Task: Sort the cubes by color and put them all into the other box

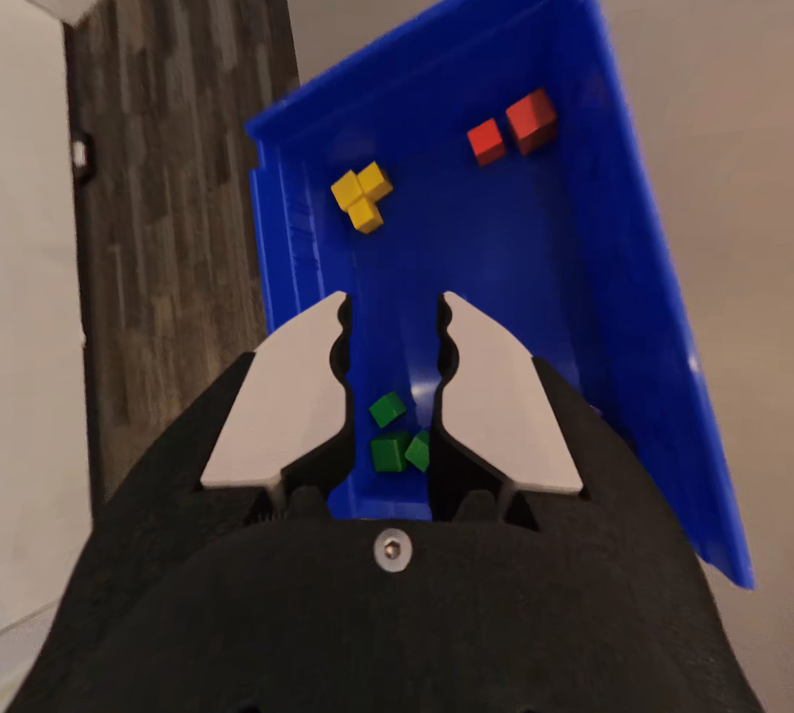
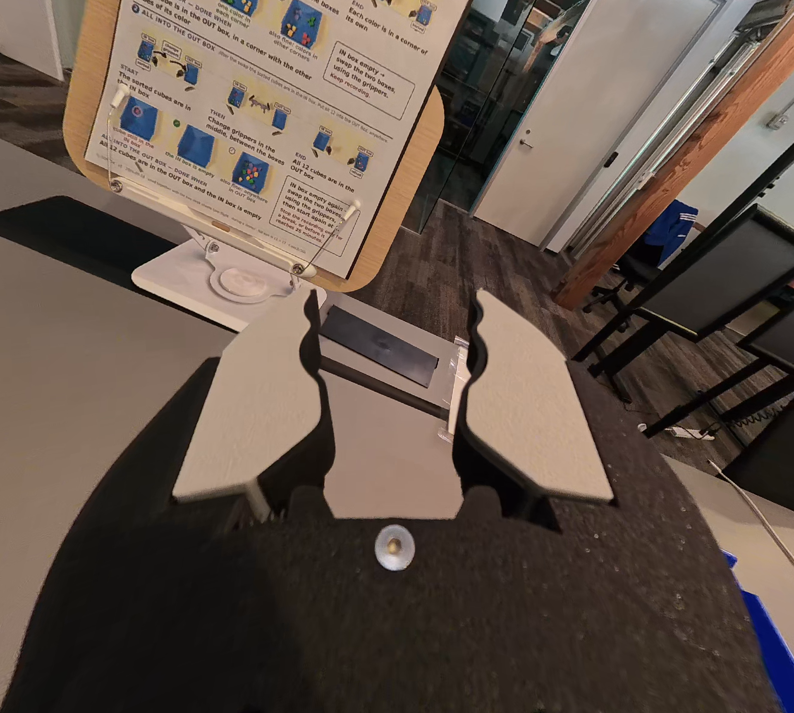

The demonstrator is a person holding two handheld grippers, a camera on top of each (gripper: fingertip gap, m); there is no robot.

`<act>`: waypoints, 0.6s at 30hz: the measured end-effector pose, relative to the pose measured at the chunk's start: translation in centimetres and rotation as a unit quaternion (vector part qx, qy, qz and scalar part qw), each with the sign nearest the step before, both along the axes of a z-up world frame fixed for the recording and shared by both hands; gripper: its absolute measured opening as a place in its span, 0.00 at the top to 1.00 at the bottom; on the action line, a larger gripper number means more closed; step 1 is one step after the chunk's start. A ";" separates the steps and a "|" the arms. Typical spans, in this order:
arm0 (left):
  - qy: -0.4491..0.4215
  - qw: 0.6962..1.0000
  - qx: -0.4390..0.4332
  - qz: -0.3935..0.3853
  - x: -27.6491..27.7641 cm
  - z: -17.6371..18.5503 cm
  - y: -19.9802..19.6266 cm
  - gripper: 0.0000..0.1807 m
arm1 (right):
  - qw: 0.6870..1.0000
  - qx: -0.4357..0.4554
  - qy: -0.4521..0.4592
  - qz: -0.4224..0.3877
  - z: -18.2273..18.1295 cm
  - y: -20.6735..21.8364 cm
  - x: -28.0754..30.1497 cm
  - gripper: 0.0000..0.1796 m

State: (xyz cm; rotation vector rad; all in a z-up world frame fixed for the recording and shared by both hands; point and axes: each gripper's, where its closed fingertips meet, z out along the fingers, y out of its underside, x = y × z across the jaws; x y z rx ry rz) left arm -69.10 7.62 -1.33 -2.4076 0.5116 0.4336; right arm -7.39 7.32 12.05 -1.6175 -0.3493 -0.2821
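Sorting looks well advanced, judging by the blue box (image 1: 494,263) on the pale worktop (image 1: 687,91): colours already grouped, one group per corner. Landmark throughout: that box.

Nearest, above the box's near end: left claw (image 1: 393,297), parted moderately, holding nothing. Seen between its fingers, on the box floor at the near end: three green cubes (image 1: 389,452), loosely bunched, two touching. Farther in, by the box's left wall: three yellow cubes (image 1: 361,194), packed tight together. Farthest, toward the box's far right corner: two red cubes (image 1: 511,130), side by side, one larger than the other.

Right claw (image 2: 395,301) away from the box, aimed over bare worktop toward an instruction board (image 2: 258,91) on a white stand; likewise parted, empty. Only a sliver of blue box (image 2: 769,628) at that view's lower right edge.

Next, probably: fetching any remaining cube from the other box, not clearly shown here, and dropping it beside its own colour without nudging the neighbours.
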 end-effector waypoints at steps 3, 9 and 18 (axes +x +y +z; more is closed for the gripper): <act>-0.068 0.996 -0.055 0.015 0.2 -3.6 0.6 0.78 | 1.000 -0.009 -0.007 -0.005 -0.5 0.1 0.7 0.64; -0.095 0.992 -0.069 -0.037 1.7 -6.3 2.4 0.78 | 0.999 -0.046 -0.017 -0.010 -2.4 1.1 1.9 0.63; -0.045 0.986 -0.018 -0.160 3.5 -8.5 7.4 0.75 | 0.996 -0.087 -0.034 -0.003 -4.5 2.0 1.9 0.63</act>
